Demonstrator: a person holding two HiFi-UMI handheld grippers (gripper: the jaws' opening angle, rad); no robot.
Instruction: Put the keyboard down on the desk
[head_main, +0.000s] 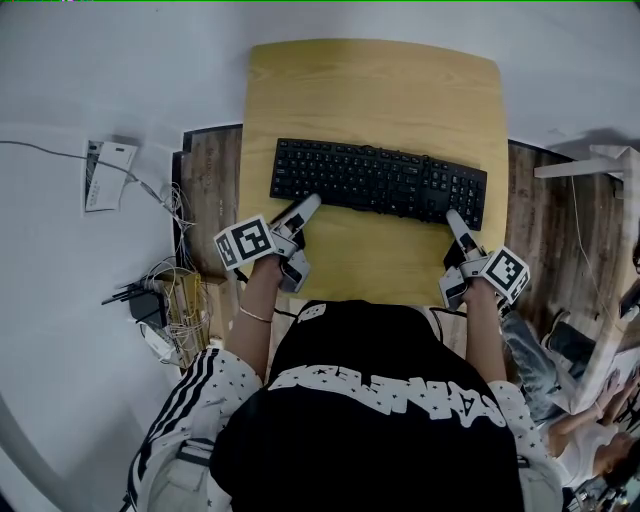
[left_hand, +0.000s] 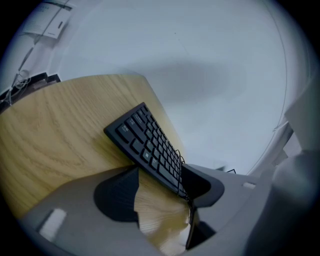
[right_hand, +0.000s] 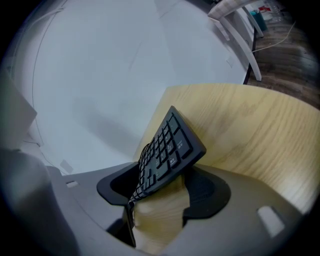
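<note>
Keyboard position: keyboard (head_main: 378, 182) lay flat, as far as the head view showed, on the desk (head_main: 370, 80), about mid-desk and well inside all four edges, so it was already where the task sentence wanted it.
Long axis: ran left to right across the person, tilted slightly with the right end nearer the body.
Direction from the tools: lay straight ahead of both, with its near long edge at the jaw tips.
Left gripper: left gripper (head_main: 306, 205) was aimed at the near left corner, its jaws spread, with bare wood showing in the gap and nothing pinched.
Right gripper: right gripper (head_main: 456, 220) was aimed at the near right end, its jaws likewise spread and clamped on nothing.
Nearer hand: neither, since each sat at its own end of the near edge, roughly mirrored.
Contact: the keyboard's edge seemed to brush the inner jaw of each gripper, but the wide-angle views were too warped to tell touching from just beside.
Keyboard make: black matte plastic, a thin rigid slab with rows of low square keys and rounded corners.
Desk make: pale wood grain, smooth and level, with rounded corners.
Jaw make: grey moulded shells with dark ribbed pads inside.
Stage: fitted either a keyboard just let go after being set down or one about to be gripped at both ends, and the pictures could not settle which.
Handling judgement: probably light, stiff enough not to sag, and likely to slide on the smooth top.
</note>
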